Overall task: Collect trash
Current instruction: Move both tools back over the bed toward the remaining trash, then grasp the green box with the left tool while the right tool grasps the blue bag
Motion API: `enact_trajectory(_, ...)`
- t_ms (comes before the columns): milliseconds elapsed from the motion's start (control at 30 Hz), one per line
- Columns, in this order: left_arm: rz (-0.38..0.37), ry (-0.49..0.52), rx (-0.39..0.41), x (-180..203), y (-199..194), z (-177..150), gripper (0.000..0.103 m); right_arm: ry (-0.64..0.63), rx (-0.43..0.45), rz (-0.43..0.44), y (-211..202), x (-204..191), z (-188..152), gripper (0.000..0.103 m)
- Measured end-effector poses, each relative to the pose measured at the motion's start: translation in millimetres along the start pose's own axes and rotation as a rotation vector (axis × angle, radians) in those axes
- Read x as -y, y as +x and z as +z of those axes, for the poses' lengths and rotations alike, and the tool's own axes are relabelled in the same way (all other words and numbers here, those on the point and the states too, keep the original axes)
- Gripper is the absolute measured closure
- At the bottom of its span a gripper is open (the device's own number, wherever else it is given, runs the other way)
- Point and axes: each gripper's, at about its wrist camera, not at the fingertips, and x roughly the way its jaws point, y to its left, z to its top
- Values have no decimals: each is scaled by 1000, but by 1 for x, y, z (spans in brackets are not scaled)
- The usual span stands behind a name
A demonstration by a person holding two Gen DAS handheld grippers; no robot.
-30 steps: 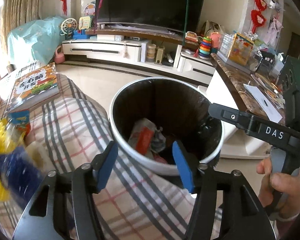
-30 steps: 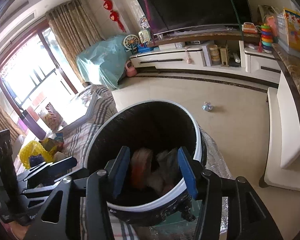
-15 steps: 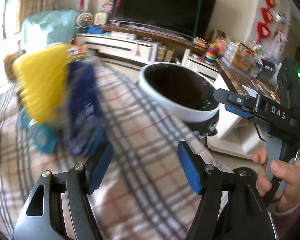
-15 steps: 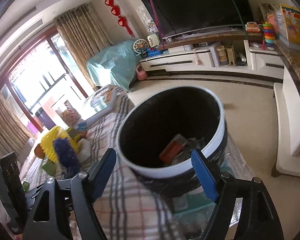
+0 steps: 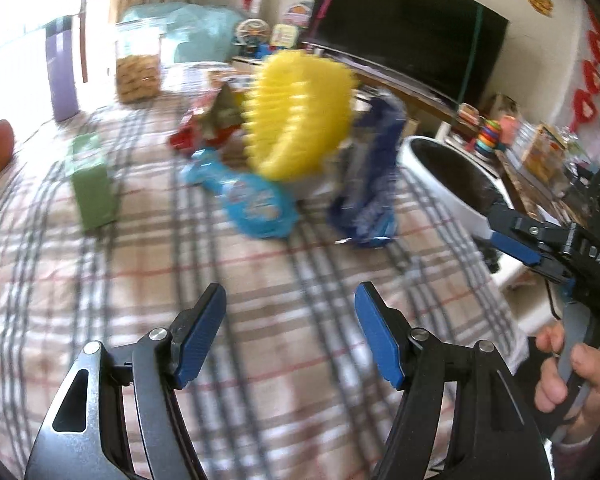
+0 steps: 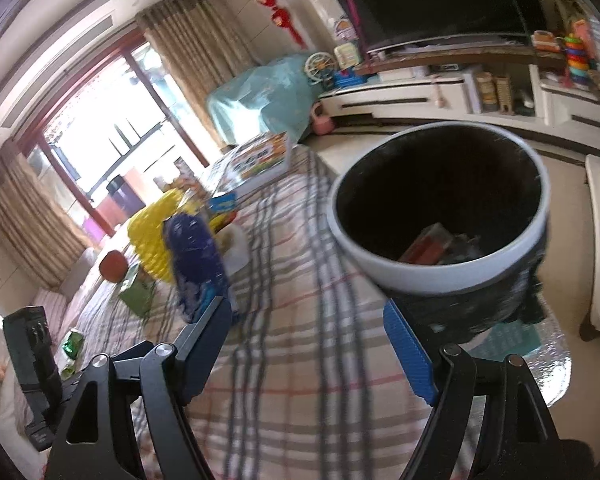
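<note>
Trash lies in a blurred cluster on the plaid cloth [image 5: 260, 280], upper middle of the left wrist view: one yellow spiky item [image 5: 296, 116], one dark blue wrapper [image 5: 370, 184] just right of it, one light blue packet [image 5: 256, 204] below it, and one green box [image 5: 94, 184] well apart at centre left. Red and green scraps behind the yellow item are too smeared to count or name. One white-rimmed bin [image 6: 440, 208] fills the right centre of the right wrist view, with a red piece [image 6: 428, 246] and grey bits inside, partly hidden by the near rim.

Both claws are spread and empty. The left gripper [image 5: 290, 336], at the bottom of its own view, has bare cloth between its two blue pads. The right gripper [image 6: 308, 348] has just been opening, with nothing between its pads; in the left view it enters at the right edge, its body cut off, with a hand [image 5: 572, 376] on its handle. Motion blur softens most edges in both views.
</note>
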Motion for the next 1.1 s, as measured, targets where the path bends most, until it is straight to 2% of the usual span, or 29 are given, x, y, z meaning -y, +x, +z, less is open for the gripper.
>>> enact_trajectory(200,61,-55,9,-35,-5,-4,34,-19,-36,35,18,-26,-6,21)
enact_trajectory(567,150,-170,29,-82,-5,6,27,-65,-74,60,45,-57,-11,21)
enact_trajectory(967,319,-169,28,-102,22,40,25,-108,-77,48,69,-78,-4,21)
enact_trajectory(1100,367,-190,25,-113,32,51,23,-141,-71,13,78,-84,1,21)
